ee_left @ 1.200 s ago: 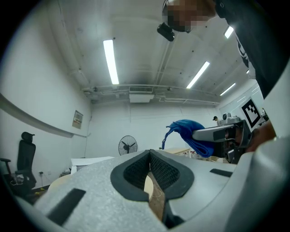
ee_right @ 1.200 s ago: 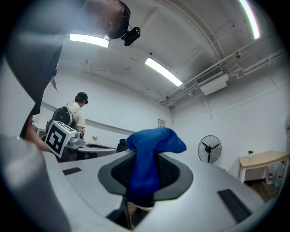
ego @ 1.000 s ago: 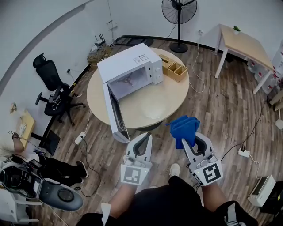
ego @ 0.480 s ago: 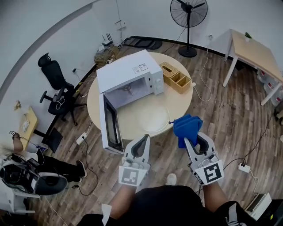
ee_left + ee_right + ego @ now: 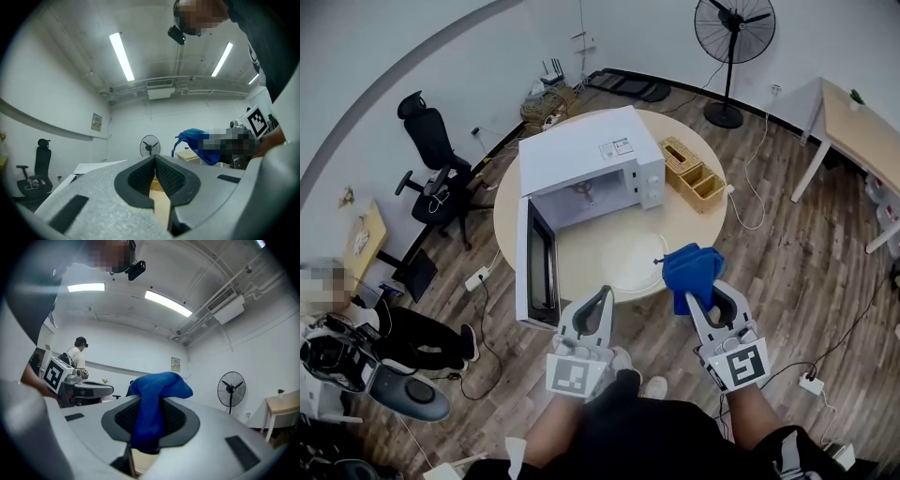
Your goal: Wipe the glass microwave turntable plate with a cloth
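Note:
The glass turntable plate (image 5: 621, 263) lies flat on the round wooden table (image 5: 581, 246), near its front edge and in front of the white microwave (image 5: 591, 159), whose door (image 5: 534, 262) hangs open. A blue cloth (image 5: 691, 270) (image 5: 157, 394) is pinched in my right gripper (image 5: 701, 300) (image 5: 149, 427), bunched above the jaws, just right of the plate at the table's edge. My left gripper (image 5: 601, 294) (image 5: 154, 161) is shut with nothing in it, held off the table's near edge below the plate. The cloth (image 5: 193, 140) also shows in the left gripper view.
A wooden compartment box (image 5: 694, 176) sits on the table right of the microwave. A standing fan (image 5: 733, 28), an office chair (image 5: 436, 164) and a side table (image 5: 858, 127) stand around. Cables and a power strip (image 5: 811, 382) lie on the wood floor. A person sits at the far left.
The view has shifted, so the table and microwave sit closer beneath both grippers. The right gripper still holds the cloth and the left stays shut.

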Tool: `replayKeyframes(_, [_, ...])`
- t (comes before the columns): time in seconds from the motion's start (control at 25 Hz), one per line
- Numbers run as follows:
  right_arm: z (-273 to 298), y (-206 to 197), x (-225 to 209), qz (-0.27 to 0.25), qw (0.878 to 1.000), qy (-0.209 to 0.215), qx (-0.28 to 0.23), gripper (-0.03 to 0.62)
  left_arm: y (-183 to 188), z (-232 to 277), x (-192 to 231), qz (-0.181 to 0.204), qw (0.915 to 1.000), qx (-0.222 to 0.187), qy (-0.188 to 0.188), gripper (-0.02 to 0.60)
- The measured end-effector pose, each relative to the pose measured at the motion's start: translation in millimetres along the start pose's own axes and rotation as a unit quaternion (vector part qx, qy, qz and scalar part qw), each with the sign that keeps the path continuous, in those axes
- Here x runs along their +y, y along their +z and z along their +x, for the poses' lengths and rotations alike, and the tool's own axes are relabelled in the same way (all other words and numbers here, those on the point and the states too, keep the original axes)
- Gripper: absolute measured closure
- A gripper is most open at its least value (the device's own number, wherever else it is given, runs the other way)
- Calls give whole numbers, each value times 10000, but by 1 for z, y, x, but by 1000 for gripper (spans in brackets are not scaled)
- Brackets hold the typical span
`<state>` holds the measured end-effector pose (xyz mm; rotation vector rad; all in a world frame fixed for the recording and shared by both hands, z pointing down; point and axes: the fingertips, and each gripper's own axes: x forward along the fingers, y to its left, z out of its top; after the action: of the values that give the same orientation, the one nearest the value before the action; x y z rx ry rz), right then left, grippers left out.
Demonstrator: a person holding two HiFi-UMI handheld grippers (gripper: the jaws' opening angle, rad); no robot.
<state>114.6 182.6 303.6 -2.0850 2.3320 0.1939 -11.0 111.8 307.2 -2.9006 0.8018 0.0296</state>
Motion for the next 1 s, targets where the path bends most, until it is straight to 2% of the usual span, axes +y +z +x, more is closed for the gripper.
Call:
replayKeyframes(0.36, [68,-4,-8,-39,9998,208,31,502,-9,29,52,-41,9998,46,201,575])
replayKeyframes(0.8, [156,2,-7,-4,9998,204,13,502,-7,66,114,-76,9998,-180,81,575])
replayKeyframes(1.0, [181,3,-8,-60,9999,96,-45,502,-11,75,136,-369,9990,-172,157,575])
